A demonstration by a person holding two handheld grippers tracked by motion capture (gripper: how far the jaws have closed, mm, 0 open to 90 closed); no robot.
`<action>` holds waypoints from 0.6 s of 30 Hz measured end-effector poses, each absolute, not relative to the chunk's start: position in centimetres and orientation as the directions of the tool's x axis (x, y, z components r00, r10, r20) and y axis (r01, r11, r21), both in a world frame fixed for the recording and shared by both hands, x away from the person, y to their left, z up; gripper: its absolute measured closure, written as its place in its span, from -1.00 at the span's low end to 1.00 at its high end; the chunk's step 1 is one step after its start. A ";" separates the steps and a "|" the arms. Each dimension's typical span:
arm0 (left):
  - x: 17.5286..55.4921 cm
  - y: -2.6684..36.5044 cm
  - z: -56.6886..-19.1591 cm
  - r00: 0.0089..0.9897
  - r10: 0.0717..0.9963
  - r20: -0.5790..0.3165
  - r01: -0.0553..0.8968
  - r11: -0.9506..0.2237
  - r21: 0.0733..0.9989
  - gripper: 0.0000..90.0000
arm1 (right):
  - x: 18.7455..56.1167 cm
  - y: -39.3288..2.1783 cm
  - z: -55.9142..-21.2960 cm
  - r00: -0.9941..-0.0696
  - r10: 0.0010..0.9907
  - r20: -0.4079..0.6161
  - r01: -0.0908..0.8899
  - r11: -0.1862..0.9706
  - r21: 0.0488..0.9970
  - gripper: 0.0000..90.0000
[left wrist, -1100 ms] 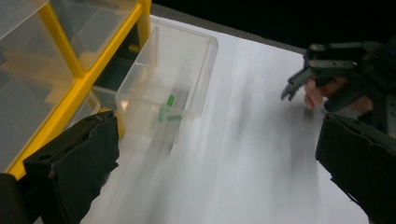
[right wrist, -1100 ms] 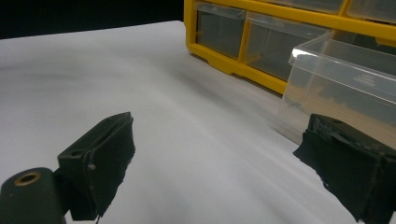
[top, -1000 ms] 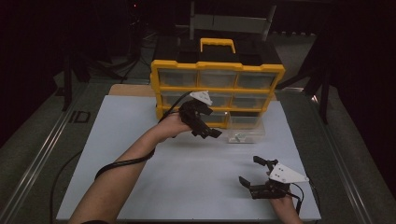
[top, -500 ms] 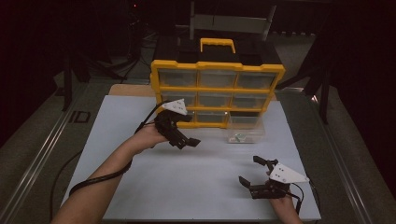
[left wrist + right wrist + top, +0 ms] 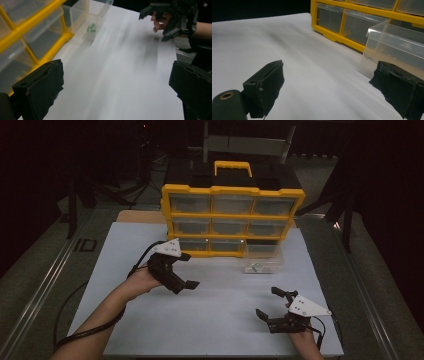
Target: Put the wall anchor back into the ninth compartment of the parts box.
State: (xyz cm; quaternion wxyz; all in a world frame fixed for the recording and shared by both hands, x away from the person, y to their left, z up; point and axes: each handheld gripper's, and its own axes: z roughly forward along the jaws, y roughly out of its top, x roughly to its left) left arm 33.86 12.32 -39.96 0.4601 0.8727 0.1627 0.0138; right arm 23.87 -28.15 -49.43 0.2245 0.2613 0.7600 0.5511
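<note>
One clear drawer (image 5: 262,258) is pulled out of the yellow cabinet (image 5: 233,215) onto the white surface (image 5: 210,310). Both hand-held grippers, left (image 5: 186,270) and right (image 5: 267,304), are held open and empty; the drawer is judged not yet put back.

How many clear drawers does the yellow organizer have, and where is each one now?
9. Eight sit in the yellow organizer: three in the top row, three in the middle, two at the bottom left and centre. The ninth, the pulled-out drawer, stands on the table before the empty bottom-right slot.
</note>
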 end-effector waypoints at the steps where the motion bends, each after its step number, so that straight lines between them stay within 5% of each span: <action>1: 33.7 12.7 -40.2 0.945 0.302 -0.125 0.273 -0.521 0.808 -1.00 | 23.9 -28.1 -49.4 -0.764 0.643 -0.054 0.149 0.257 0.955 -0.80; 18: 30.9 17.8 -43.5 0.900 0.396 -0.182 0.363 -0.451 0.815 -1.00 | 23.9 -28.0 -49.5 -0.765 0.642 -0.056 0.152 0.263 0.953 -0.80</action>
